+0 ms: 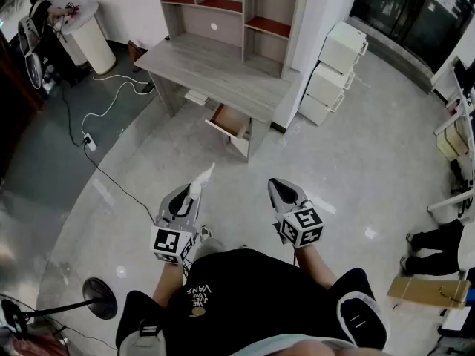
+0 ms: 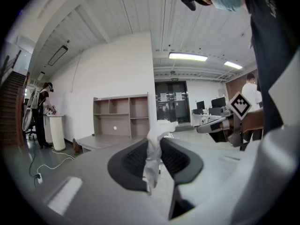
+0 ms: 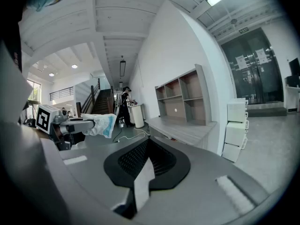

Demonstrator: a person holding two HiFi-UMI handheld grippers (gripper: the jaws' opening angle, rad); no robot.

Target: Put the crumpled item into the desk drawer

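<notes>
Left gripper point(image 1: 194, 191): jaws clamped on the white crumpled item point(image 1: 202, 178), which sticks out past the tips. Desk drawer point(image 1: 230, 122) stands pulled open under the desk point(image 1: 208, 69), well apart from both grippers. Right gripper point(image 1: 280, 188): jaws together, nothing between them.

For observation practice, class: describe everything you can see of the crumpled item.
The crumpled item is a thin white wad, paper or fabric by its look, pale blue on one side. The jaws of the left tool pinch its middle; both ends stick out past them. It is held in the air, touching nothing else.
</notes>
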